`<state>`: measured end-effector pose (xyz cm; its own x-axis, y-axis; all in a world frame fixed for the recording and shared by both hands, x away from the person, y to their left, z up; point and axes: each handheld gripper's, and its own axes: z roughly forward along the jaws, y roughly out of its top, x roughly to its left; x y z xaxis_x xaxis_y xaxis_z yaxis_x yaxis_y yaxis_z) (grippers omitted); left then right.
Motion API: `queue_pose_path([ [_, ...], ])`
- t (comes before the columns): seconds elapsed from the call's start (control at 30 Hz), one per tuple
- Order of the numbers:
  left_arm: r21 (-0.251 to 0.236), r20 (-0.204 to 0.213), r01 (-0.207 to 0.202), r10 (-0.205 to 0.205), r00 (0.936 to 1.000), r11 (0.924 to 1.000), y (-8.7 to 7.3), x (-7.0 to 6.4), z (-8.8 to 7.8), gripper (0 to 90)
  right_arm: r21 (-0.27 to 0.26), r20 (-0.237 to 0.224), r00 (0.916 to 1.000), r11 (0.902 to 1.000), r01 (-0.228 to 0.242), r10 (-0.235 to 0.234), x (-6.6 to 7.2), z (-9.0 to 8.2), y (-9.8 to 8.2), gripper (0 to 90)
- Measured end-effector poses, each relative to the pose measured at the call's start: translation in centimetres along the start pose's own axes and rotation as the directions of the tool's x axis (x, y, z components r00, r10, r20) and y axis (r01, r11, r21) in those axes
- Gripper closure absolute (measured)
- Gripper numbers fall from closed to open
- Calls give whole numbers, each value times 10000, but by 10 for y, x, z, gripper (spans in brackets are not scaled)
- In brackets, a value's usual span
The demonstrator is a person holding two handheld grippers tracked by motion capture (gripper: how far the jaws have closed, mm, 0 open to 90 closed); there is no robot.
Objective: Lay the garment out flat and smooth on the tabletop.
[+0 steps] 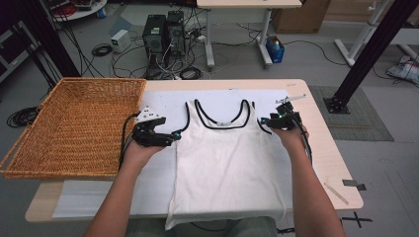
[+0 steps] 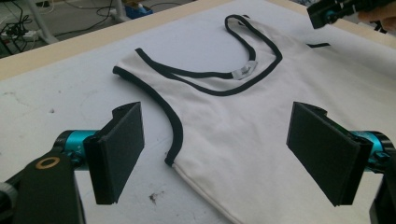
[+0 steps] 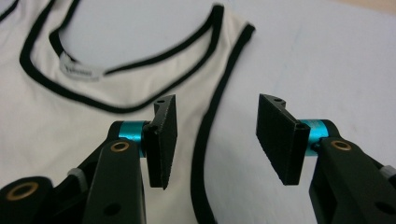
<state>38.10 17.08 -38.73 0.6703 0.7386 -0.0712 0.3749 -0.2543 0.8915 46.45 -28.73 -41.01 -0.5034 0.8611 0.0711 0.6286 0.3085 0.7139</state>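
Observation:
A white tank top [image 1: 225, 158] with black trim lies flat, front up, on a white sheet on the table. My left gripper [image 1: 170, 137] sits at the shirt's left armhole, jaws wide apart. In the left gripper view the armhole's lower end and side seam [image 2: 175, 156] lie on the sheet between the pads [image 2: 119, 149], which do not touch them. My right gripper [image 1: 267, 121] hovers at the right armhole. Its jaws [image 3: 222, 140] stand open above the black armhole trim [image 3: 210, 121] with nothing pinched. The neck label [image 3: 79, 71] faces up.
A large wicker basket [image 1: 84, 128] fills the table's left side, close to my left hand. The white sheet [image 1: 158, 177] covers most of the wooden table [image 1: 328, 153]. Computer towers, cables and another desk stand on the floor beyond the far edge.

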Motion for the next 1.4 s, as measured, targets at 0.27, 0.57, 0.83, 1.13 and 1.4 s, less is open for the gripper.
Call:
queue_pose_path([
  [0.27, 201, 271, -524, 519, 9983, 9984, 1, -7, 0, 191, 624, -15, 10000, 9980, 98, -97, 12, 4, -39, 820],
  [0.57, 201, 265, -644, 638, 9976, 9977, -4, -4, -5, 191, 661, 435, 9972, 9958, -633, 605, 0, -4, -42, 749],
  [0.83, 56, 343, -552, 550, 9979, 9985, 1, 2, -5, 180, -929, 63, 9997, 9954, -233, 240, 8, -24, -33, 442],
  [1.13, -571, 107, -401, 408, 9991, 9976, 18, -3, -23, 152, -1919, -959, 9953, 9810, -284, 101, 18, -50, -32, 224],
  [1.4, -1022, 157, -146, 163, 9997, 9947, 19, -6, -32, 139, -2072, -1304, 9870, 9761, 658, -942, 35, -67, -24, 173],
])
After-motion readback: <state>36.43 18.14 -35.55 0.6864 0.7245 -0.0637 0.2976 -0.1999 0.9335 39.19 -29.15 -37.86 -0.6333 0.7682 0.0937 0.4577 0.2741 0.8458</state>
